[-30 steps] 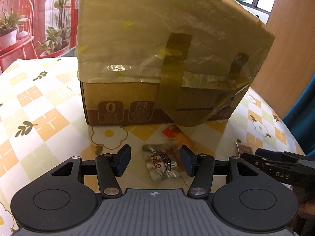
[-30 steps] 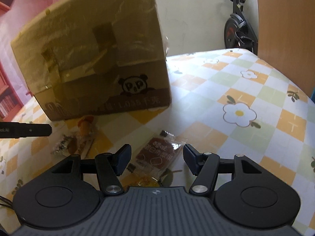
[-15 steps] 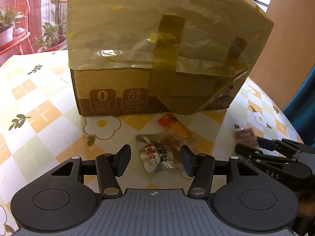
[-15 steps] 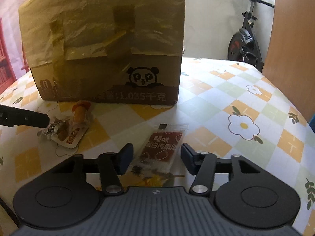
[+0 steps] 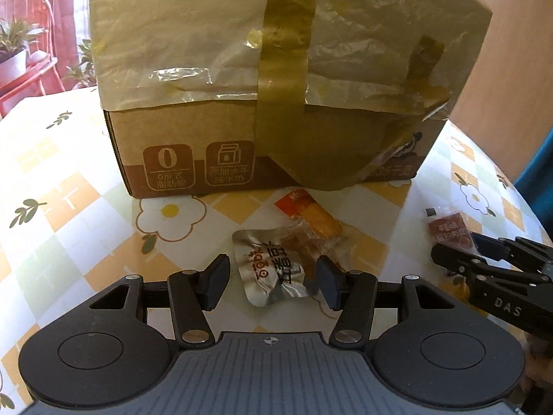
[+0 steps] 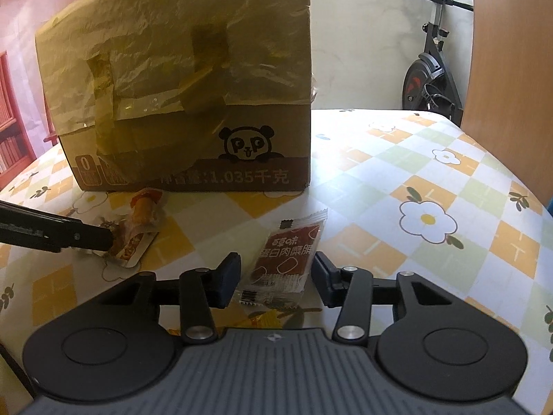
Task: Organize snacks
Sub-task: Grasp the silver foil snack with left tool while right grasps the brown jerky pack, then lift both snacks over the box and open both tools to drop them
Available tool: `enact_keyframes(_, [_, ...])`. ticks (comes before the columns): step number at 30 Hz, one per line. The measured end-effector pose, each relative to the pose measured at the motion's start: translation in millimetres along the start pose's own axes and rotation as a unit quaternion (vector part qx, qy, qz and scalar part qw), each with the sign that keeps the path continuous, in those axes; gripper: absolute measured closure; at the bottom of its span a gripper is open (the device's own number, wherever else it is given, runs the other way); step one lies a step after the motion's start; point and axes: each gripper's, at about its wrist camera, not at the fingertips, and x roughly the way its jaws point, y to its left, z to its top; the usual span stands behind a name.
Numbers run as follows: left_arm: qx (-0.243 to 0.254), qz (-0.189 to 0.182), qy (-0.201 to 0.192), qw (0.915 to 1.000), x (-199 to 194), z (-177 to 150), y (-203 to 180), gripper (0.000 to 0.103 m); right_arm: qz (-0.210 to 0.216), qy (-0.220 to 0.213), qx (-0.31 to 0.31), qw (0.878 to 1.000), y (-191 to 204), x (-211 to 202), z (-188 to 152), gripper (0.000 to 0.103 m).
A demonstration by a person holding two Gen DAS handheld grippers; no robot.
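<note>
I see an exercise bike by the white wall, a red chair, and a potted plant on it.

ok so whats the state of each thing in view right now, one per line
taped brown cardboard box: upright on the table, plastic sheet taped over its top
silver foil snack packet: flat, sealed, between the jaws
orange clear-wrapped snack: lying by the box, partly on the foil packet
red-brown flat snack sachet: flat, sealed, between the jaws
left hand-held gripper: open, straddling the foil packet
right hand-held gripper: closing round the sachet, not gripping yet
</note>
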Motion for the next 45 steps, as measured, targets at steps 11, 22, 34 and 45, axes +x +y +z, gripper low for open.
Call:
enact_keyframes(11, [-0.003, 0.004, -0.014, 0.9999, 3.5, -5.1, -2.7, 0.057, 0.010, -0.003, 0.010, 1.000, -5.7, -1.4, -0.4, 0.055])
enact_keyframes(22, [-0.025, 0.005, -0.033, 0.9991, -15.2, -3.7, 9.7, 0.072, 0.029, -0.007, 0.019, 0.999, -11.1, -3.9, -1.5, 0.071])
enact_keyframes(34, [-0.020, -0.007, -0.072, 0.9972, -41.8, -7.2, 16.2, 0.077, 0.058, -0.020, 0.020, 0.998, -8.5, -10.4, 0.3, 0.091])
enact_keyframes(45, [-0.015, -0.005, -0.116, 0.9932, -68.0, 2.7, 22.6, 0.077, 0.076, -0.051, 0.009, 0.996, 5.2, -27.3, 21.0, 0.098])
